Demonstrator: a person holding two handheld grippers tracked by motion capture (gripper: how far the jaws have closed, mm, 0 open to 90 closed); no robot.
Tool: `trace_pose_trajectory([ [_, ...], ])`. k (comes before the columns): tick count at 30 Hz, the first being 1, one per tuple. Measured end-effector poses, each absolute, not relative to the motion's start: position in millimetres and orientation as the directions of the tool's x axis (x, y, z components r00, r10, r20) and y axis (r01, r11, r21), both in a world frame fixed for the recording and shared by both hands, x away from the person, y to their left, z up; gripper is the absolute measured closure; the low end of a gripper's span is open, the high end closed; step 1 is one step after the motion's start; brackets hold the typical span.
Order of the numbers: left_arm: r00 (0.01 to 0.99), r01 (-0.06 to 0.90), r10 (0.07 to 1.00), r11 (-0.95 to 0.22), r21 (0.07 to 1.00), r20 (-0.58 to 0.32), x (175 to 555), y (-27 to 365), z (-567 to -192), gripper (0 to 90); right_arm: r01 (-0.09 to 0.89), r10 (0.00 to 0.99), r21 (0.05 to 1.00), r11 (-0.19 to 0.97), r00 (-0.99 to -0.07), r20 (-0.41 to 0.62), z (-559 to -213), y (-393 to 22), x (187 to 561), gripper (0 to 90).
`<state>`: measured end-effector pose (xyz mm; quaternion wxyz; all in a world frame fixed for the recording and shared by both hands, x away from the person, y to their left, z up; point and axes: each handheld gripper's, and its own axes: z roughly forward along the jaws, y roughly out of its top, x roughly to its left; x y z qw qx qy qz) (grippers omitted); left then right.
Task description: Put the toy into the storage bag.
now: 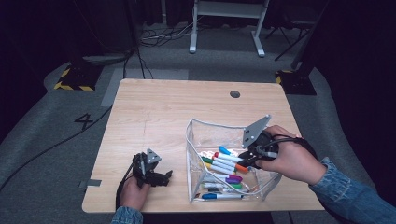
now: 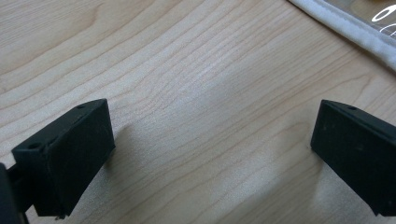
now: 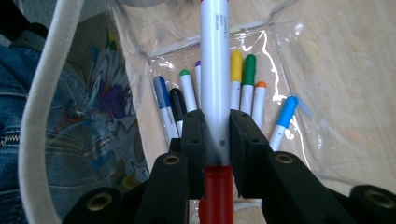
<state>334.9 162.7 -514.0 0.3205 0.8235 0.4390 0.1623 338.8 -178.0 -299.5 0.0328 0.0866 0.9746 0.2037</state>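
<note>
Right hand-held gripper clamps a red-capped marker inside the clear pouch.
Left hand-held gripper rests low on the desk, jaws wide apart, holding nothing.

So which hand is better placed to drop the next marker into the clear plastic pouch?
Right. The right gripper is shut on a white marker with a red cap over the clear plastic pouch; the left gripper is open above bare wooden table.
</note>
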Motion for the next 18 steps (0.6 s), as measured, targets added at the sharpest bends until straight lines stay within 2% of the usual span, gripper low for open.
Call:
trace_pose_trajectory([
  [10,0.562,0.619,0.827,-0.409,0.67,-0.014,335.0,162.6,-514.0,0.0,0.079,0.086,0.306,0.949,-0.996,-0.009,-325.6,-146.1,338.2,77.2],
  [18,0.564,0.618,0.826,-0.41,0.67,-0.014,335.2,162.5,-513.9,0.0,0.067,0.062,0.247,0.967,-0.998,0.027,-350.7,-133.6,342.2,77.2],
])
